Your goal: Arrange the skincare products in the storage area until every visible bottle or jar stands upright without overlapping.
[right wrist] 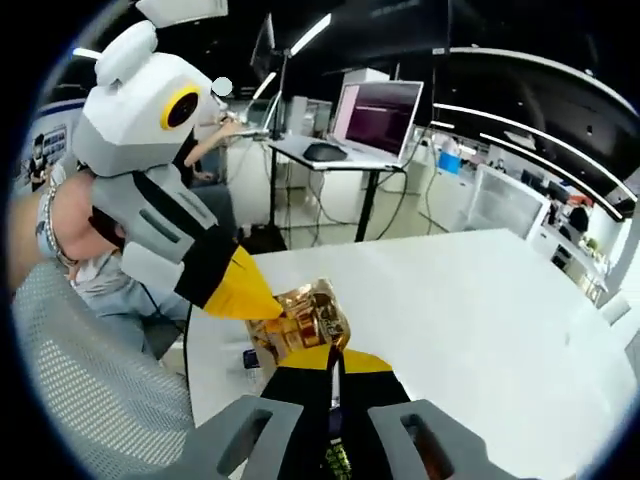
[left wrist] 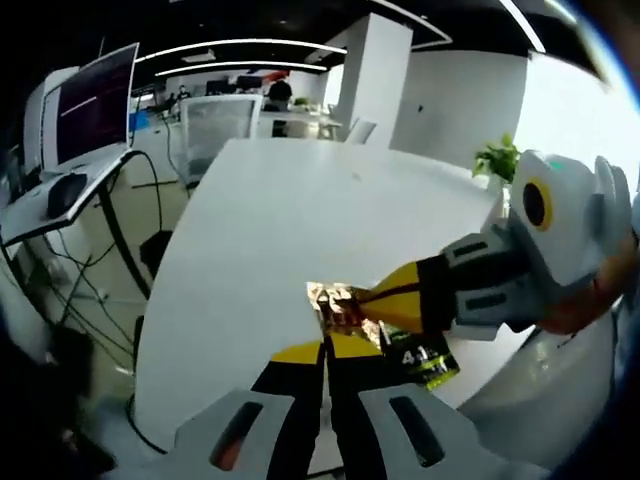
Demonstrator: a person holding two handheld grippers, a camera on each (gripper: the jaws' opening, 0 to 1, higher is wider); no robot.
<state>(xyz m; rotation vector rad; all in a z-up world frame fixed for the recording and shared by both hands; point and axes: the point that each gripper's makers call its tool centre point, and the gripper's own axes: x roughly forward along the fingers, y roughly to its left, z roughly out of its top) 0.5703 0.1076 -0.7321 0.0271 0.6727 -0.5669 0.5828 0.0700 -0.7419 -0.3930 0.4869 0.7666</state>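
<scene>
A crinkled gold foil packet (left wrist: 335,308) with a black and green printed end (left wrist: 432,366) hangs just above the near edge of the white table (left wrist: 280,220). My left gripper (left wrist: 325,345) is shut on its lower edge, yellow jaw tips pressed together. My right gripper (left wrist: 385,305) reaches in from the right, also shut on the packet. In the right gripper view the same gold packet (right wrist: 305,320) sits between my right gripper (right wrist: 335,358) at the bottom and my left gripper (right wrist: 262,300) coming from the left. Both pinch it from opposite sides.
The white table (right wrist: 470,310) stretches away bare. A mesh chair (left wrist: 215,120) stands at its far end and a plant (left wrist: 497,158) at the right. A desk with a monitor (left wrist: 90,105) is to the left. A grey mesh chair back (right wrist: 90,380) and a person's arm (right wrist: 50,230) are close.
</scene>
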